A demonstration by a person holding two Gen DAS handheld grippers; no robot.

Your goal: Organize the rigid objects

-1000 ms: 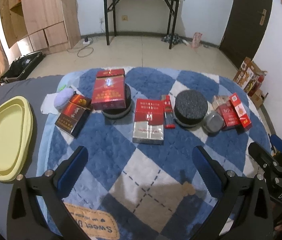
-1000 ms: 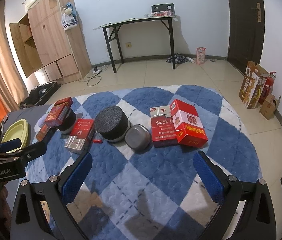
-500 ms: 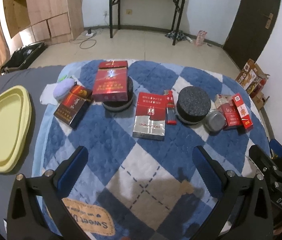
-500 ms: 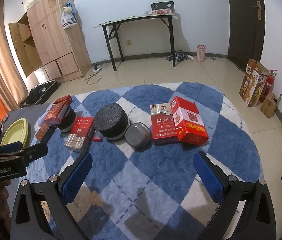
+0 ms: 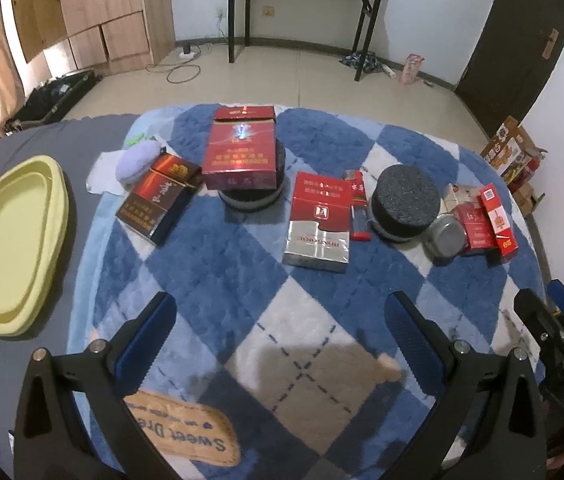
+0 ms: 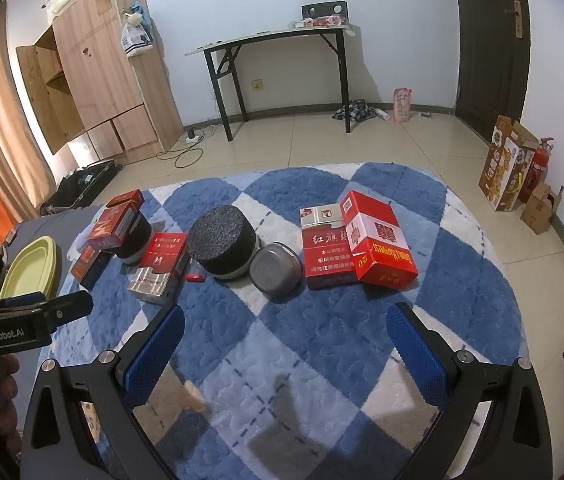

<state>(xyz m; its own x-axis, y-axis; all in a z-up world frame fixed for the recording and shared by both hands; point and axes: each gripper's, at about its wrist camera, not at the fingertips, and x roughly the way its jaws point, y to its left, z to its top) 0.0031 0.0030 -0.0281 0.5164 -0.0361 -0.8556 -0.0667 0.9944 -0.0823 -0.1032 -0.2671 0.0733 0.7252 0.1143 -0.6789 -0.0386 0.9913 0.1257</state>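
the boxes and tins are lying in a loose row across the far half of the blue rug [image 5: 221,280], none of them sorted yet, so the task is looking barely begun. from left to right in the left wrist view: a dark box [image 5: 157,198] is sitting slanted at the rug's left edge, just beside a lilac pouch [image 5: 137,160]; a red box [image 5: 241,152] is resting on top of a black tin [image 5: 251,200], perched rather than stacked on purpose by the look of it; a red-and-silver box [image 5: 320,222] is lying flat with a lighter [image 5: 358,210] along its right side; a second black tin [image 5: 406,206] is standing upright, a small grey tin [image 5: 444,236] touching or nearly touching it, and two red packs [image 5: 486,220] are overlapping at the right end. the yellow tray [image 5: 9,240] is waiting off the rug at far left, bare, probably the place meant to receive things. the left gripper [image 5: 282,328] is hovering over the near part of the rug, fingers spread wide and holding nothing, facing the red-and-silver box. the right gripper [image 6: 282,340] is likewise spread wide and holding nothing, hanging nearer the grey tin [image 6: 275,270] and the packs [image 6: 362,246], so each seems to be covering its own half of the row.
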